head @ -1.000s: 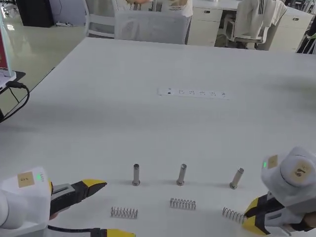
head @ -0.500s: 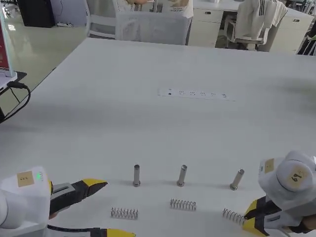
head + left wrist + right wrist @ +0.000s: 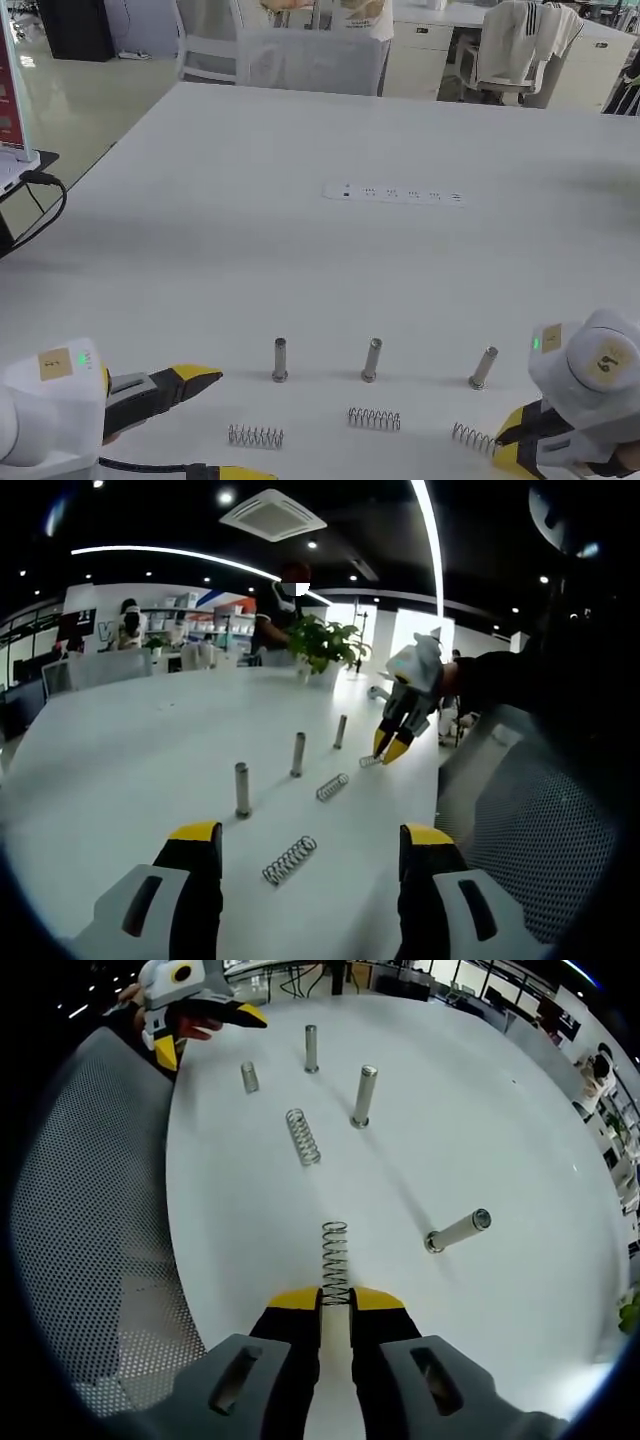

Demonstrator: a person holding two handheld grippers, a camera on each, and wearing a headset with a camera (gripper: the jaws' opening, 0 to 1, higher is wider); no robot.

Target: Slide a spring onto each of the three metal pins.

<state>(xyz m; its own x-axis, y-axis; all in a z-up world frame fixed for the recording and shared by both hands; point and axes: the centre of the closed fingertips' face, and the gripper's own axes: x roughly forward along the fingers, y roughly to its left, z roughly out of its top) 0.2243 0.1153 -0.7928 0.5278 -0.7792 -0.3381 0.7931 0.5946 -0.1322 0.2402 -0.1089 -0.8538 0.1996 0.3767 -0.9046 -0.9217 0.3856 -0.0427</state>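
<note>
Springs (image 3: 374,419) — three of them — lie flat on the white worktop (image 3: 300,260), in a row running left to right, just on the person's side of the three metal pins (image 3: 372,359). Each spring sits roughly in front of its own pin, near it but apart. The left pin (image 3: 280,360) and the middle pin (image 3: 372,359) stand upright on their wider bases. The right pin (image 3: 484,367) stands too, though it looks tilted to the right in the head view. None of the three carries a spring yet.

The right tool (image 3: 337,1300) is down near the worktop's near edge with its yellow-tipped jaws drawn close together, closed on the near end of the right spring (image 3: 335,1255). The rest of that spring stretches straight out ahead of the jaws, and I cannot tell whether it is lifted off the surface.

The left tool (image 3: 312,835) has its jaws spread wide and grips nothing — the left spring (image 3: 290,858) lies on the worktop just ahead, in line with the gap between them. The middle spring (image 3: 374,419) lies between the two tools, touched by neither.

Farther across the worktop, well apart from the pins, a white power strip (image 3: 392,192) lies flat. Beyond the far edge stand chairs (image 3: 300,55), one with a pale garment (image 3: 520,40) draped over it.
</note>
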